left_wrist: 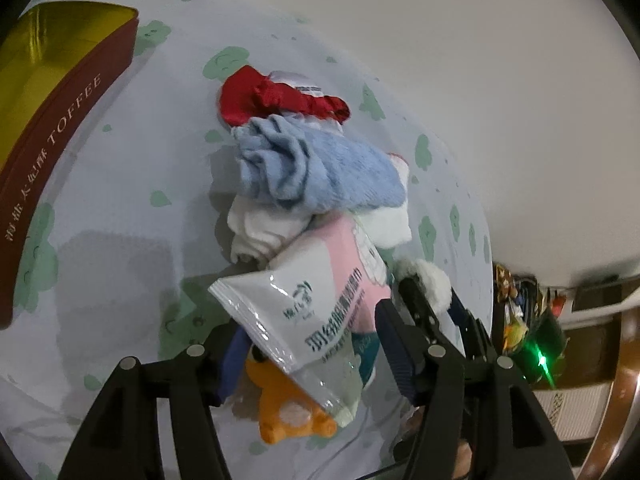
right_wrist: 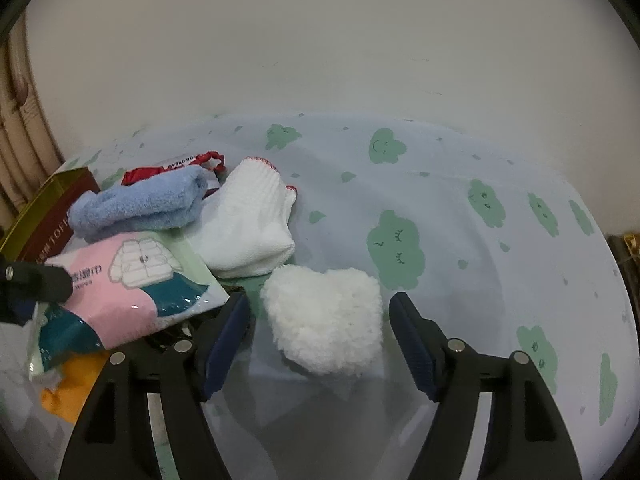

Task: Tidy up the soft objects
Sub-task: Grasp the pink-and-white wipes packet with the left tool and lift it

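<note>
Left gripper [left_wrist: 310, 344] jaws wide, straddling a pink-and-white wet-wipe packet [left_wrist: 320, 300] without pressing it. The packet lies over an orange plush toy [left_wrist: 286, 412]. Right gripper [right_wrist: 318, 336] jaws apart around a white fluffy pom-pom [right_wrist: 326, 316] resting on the cloud-print cloth [right_wrist: 480, 240]; pads clear. Blue towel [right_wrist: 136, 202] lies beside a white glove [right_wrist: 250, 224].

the left gripper [left_wrist: 308, 344] is angled downward, its jaws spread wide and closed on nothing. the right gripper [right_wrist: 318, 320] is likewise tilted down, its jaws parted and clear of any contact. in the left wrist view, the right gripper is seen just right of the left one.
</note>
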The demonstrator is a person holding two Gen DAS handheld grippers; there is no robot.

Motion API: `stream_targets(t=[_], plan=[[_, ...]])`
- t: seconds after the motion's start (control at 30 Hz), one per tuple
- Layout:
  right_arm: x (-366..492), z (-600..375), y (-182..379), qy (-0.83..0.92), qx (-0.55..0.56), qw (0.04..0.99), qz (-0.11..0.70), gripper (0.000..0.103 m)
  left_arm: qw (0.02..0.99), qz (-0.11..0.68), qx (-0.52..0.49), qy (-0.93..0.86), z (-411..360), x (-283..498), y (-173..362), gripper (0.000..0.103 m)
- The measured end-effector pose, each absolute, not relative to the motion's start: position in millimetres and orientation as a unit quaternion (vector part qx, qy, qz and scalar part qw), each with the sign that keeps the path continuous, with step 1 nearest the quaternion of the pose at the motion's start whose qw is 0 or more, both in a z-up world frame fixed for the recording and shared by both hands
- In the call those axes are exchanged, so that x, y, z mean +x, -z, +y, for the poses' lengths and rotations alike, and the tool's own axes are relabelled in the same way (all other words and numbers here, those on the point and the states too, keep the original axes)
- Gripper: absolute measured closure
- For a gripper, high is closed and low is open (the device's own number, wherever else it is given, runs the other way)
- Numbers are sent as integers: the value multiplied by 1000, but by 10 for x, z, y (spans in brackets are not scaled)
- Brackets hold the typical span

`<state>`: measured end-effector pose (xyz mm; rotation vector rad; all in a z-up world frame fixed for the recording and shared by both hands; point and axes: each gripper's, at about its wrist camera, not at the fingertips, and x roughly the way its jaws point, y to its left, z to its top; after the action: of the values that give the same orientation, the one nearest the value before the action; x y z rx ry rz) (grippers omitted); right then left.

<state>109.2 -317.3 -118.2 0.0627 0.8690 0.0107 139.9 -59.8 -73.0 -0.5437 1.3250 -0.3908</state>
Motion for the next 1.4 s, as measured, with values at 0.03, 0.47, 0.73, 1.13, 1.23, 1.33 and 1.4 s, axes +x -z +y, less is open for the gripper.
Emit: stream_targets(t=[0.03, 0.47, 0.73, 1.13, 1.23, 1.33, 1.4], plan=[[1096, -3190, 1196, -7, 36, 906, 422, 35, 738, 602, -248, 177, -593, 1402, 734, 42], [1073, -3271, 1208, 4, 88, 907, 413, 63, 764, 570, -219, 206, -529, 1272, 568, 72], [984, -3267, 1153, 19, 97, 909, 405, 63, 778, 552, -188, 231, -617, 1138, 395, 79], [941, -3288, 1163, 20, 111, 908, 403, 63, 827, 503, -60, 243, -1077, 959, 180, 80], [955, -3297, 1239, 19, 116, 904, 412, 63, 840, 487, -38, 236, -1193, 960, 139, 80], [971, -3262, 1296, 13, 111, 901, 418, 63, 843, 484, -28, 234, -1287, 1011, 152, 77], [980, -3246, 1295, 10, 109, 901, 419, 63, 836, 496, -30, 233, -1328, 1049, 212, 74]])
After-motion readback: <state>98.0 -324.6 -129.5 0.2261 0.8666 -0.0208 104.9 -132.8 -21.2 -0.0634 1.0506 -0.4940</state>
